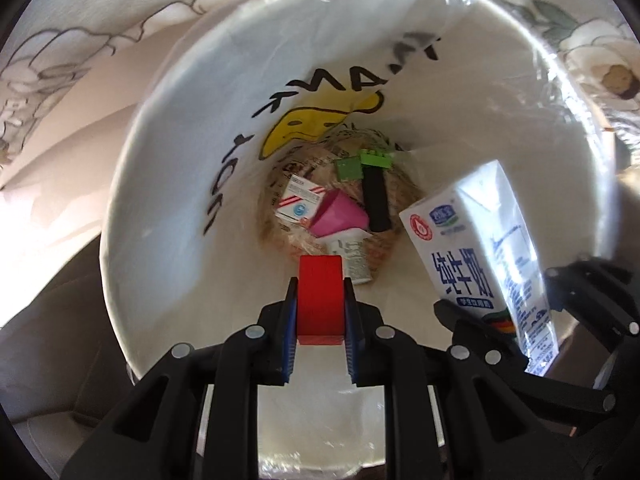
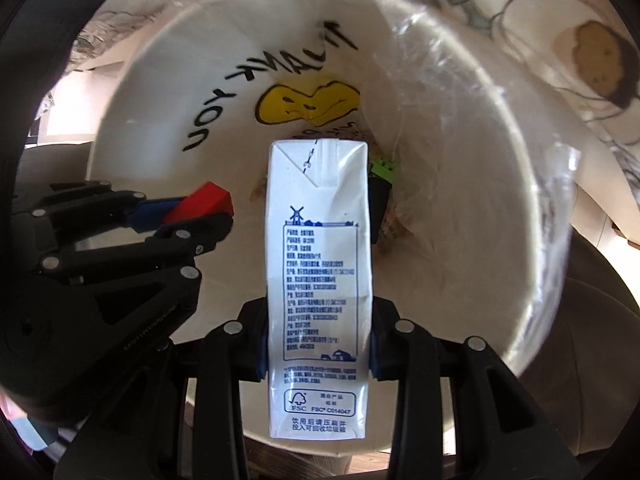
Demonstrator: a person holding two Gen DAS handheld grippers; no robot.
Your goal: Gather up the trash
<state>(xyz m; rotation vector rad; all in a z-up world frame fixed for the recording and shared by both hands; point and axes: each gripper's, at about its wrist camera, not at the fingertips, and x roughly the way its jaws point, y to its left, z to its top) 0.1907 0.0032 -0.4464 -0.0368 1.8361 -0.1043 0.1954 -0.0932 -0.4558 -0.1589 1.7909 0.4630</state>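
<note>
Both grippers hang over the mouth of a white bin (image 1: 168, 208) lined with clear plastic, with black lettering and a yellow figure inside. My left gripper (image 1: 320, 292) is shut on a red block (image 1: 320, 300); it also shows in the right wrist view (image 2: 200, 208) with the block (image 2: 204, 200). My right gripper (image 2: 318, 344) is shut on a white milk carton (image 2: 320, 280) with blue print, held upright over the bin. The carton shows at the right of the left wrist view (image 1: 480, 248).
At the bin's bottom lie a green toy brick (image 1: 376, 159), a black bar (image 1: 376, 204), a pink cup (image 1: 340, 216), a red-striped small box (image 1: 300, 200) and a small white carton (image 1: 352, 256). A floral cloth (image 2: 580, 52) lies beyond the bin.
</note>
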